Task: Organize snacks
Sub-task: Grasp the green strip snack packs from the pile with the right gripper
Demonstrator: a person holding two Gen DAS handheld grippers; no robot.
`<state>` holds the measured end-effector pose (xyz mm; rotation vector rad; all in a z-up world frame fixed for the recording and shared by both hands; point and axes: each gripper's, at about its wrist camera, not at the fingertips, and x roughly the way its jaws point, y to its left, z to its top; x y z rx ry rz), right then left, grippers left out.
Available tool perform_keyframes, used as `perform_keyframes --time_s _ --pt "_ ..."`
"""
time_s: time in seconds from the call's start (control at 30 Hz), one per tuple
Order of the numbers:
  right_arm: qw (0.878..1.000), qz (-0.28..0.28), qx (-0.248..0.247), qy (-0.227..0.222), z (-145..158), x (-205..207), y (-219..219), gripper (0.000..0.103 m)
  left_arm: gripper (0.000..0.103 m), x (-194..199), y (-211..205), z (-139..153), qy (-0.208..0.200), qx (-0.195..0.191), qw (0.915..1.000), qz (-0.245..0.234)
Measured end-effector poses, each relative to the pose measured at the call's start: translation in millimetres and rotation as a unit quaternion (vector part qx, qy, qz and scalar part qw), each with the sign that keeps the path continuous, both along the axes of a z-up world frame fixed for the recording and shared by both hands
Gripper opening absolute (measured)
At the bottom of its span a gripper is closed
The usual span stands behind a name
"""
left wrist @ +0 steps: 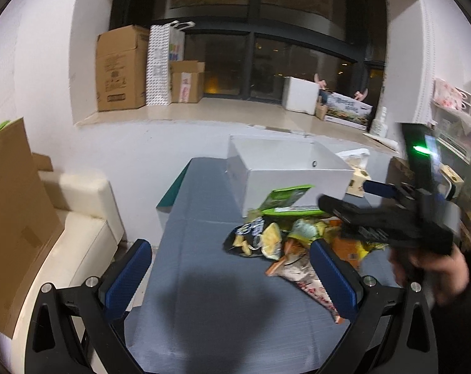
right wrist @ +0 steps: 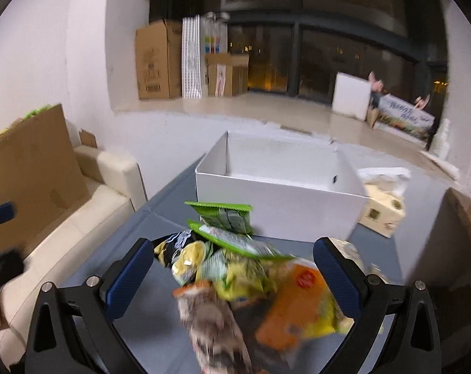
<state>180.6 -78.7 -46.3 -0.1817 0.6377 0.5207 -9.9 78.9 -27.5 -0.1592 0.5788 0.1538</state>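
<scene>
A heap of snack packets (left wrist: 285, 240) lies on the grey table (left wrist: 204, 224) in front of an open white box (left wrist: 285, 171). My left gripper (left wrist: 232, 277) is open and empty, hovering left of the heap. In the right wrist view my right gripper (right wrist: 232, 277) is open just above the heap, with nothing held. Under it lie an orange packet (right wrist: 297, 305), green packets (right wrist: 223, 216), a black and yellow chip bag (right wrist: 179, 246) and a blurred brown packet (right wrist: 213, 321). The white box (right wrist: 282, 193), with nothing visible inside, stands right behind them.
A tissue box (right wrist: 382, 215) sits right of the white box. A cream sofa (left wrist: 79, 230) with a leaning cardboard sheet (left wrist: 14, 212) is left of the table. A hand (left wrist: 431, 268) holds the right gripper's black body (left wrist: 391, 221). Cardboard boxes (left wrist: 120, 68) stand on the window ledge.
</scene>
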Motion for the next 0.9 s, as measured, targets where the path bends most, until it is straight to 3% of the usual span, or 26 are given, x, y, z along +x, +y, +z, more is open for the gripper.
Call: perform_keyframes --time_s 0.1,0.37,0.4,0.47,0.53,0.9 --pt "0.999 -0.016 -0.014 0.028 -16 37 26 0.103 0.103 0 9 -7 0.006 -0.01 0.9999 0.005" --pt "0.996 -0.02 -0.046 0.071 -45 87 74 0.103 0.103 10 18 -23 0.023 -0.025 0.9994 0.003" --pt "0.996 -0.022 -0.046 0.078 -47 90 76 0.101 0.103 11 17 -24 0.024 -0.026 0.9994 0.001" --pt "0.995 -0.019 -0.039 0.086 -49 97 77 0.083 0.103 13 16 -26 0.027 -0.027 0.9993 -0.002" --pt "0.994 -0.021 -0.041 0.099 -54 102 78 0.082 0.103 15 16 -27 0.029 -0.026 0.9992 -0.002" --pt "0.997 -0.015 0.047 0.061 -14 88 44 0.082 0.103 21 12 -30 0.027 -0.02 0.9994 -0.009"
